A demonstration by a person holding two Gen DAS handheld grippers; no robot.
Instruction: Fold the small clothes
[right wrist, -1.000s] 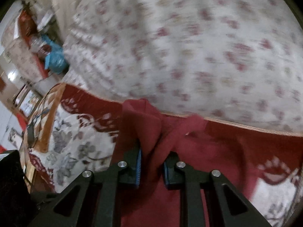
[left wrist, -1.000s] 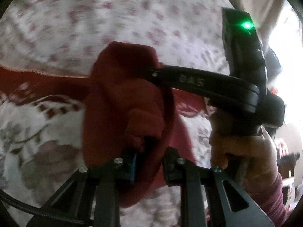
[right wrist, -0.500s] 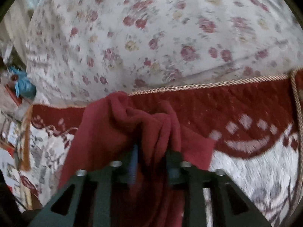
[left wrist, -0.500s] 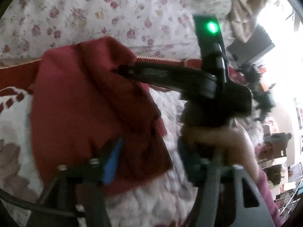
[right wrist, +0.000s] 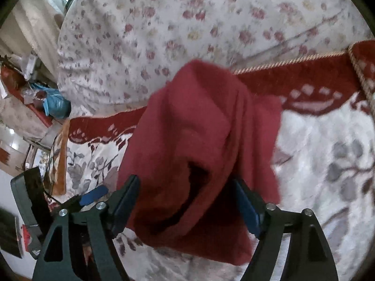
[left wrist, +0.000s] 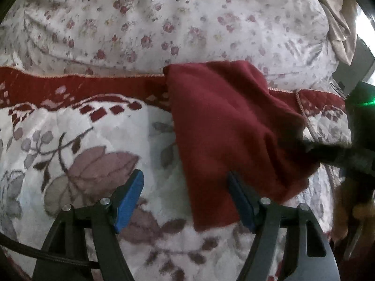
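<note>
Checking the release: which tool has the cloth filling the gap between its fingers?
The right tool: the red cloth spans its open gap finger to finger. The left tool shows mostly bedspread, cloth only at one finger.

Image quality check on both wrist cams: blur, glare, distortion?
Left wrist: dark red knit garment fairly sharp, window glare blown out at the right edge, strong fisheye curvature. Right wrist: the garment is motion-smeared at its edges, floral white quilt soft, bright patch top left.

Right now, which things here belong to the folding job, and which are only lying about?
For the job:
- red cloth
- left gripper, open
- right gripper, open

Lying about:
- floral bedspread under the cloth
- flowered pillow behind
- blue bag
</note>
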